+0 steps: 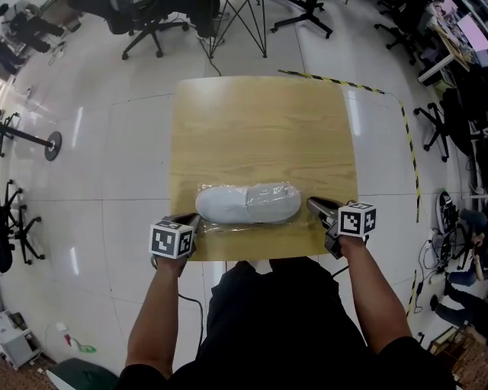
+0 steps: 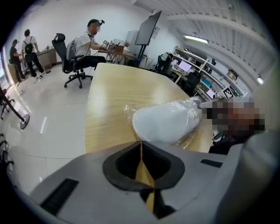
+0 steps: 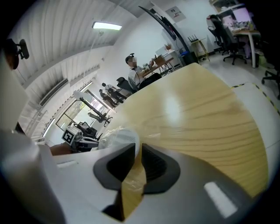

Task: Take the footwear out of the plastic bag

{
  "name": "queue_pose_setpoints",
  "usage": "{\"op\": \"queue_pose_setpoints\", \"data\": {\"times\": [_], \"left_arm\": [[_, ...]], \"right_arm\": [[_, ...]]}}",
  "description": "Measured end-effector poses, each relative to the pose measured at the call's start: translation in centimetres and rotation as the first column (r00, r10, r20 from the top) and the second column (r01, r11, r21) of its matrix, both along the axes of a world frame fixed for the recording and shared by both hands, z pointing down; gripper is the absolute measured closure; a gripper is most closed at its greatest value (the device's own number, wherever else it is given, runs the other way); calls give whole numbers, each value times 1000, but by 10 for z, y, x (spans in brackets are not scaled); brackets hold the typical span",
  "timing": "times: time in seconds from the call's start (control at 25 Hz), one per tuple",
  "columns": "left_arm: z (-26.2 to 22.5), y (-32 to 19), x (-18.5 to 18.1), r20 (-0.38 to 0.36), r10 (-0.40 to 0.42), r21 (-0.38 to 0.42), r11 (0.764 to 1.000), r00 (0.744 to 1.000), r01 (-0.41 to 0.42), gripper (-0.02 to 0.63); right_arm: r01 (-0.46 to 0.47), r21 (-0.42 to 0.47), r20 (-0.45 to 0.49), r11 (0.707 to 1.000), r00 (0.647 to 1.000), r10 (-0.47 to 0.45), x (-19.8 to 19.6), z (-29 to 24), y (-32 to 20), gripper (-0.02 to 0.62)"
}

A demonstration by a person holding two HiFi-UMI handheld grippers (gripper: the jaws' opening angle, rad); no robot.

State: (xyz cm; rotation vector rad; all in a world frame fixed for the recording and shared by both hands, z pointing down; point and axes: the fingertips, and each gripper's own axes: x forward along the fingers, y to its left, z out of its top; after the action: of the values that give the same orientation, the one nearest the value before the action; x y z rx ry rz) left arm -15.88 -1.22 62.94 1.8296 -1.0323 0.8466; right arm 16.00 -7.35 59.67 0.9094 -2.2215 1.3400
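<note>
A white shoe (image 1: 245, 204) lies sideways inside a clear plastic bag (image 1: 221, 226) near the front edge of the wooden table (image 1: 263, 129). My left gripper (image 1: 195, 222) is at the bag's left end. In the left gripper view the jaws (image 2: 141, 144) stand almost together, pinching the bag's film just in front of the shoe (image 2: 168, 122). My right gripper (image 1: 313, 204) is at the bag's right end. Its jaws (image 3: 138, 148) are closed to a narrow slit with crinkled film in it, and the shoe (image 3: 119, 138) bulges just beyond.
Bare tabletop stretches behind the bag. Office chairs (image 1: 149, 27) and a tripod (image 1: 244, 23) stand on the pale floor behind the table, and yellow-black tape (image 1: 412, 145) runs along its right. A seated person (image 2: 87, 43) works at a desk in the distance.
</note>
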Motion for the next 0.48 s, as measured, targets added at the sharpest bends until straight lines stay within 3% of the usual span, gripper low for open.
{"op": "queue_pose_setpoints", "data": {"times": [0.28,0.4,0.48], "left_arm": [[0,1,3,3,0,6,1000,1000,0,592],[-2,1,4,-6,-12,7,1000,1000,12,592],[-3,4,3,-8,-14,6,1000,1000,14,595]], "right_arm": [[-4,-102,18,995,1000,6,-23,15,5,466],[6,-121,-26,993,1000,-9,-26,19,9,465],[21,-113,-31,993,999,-24,-29,17,10,499]]}}
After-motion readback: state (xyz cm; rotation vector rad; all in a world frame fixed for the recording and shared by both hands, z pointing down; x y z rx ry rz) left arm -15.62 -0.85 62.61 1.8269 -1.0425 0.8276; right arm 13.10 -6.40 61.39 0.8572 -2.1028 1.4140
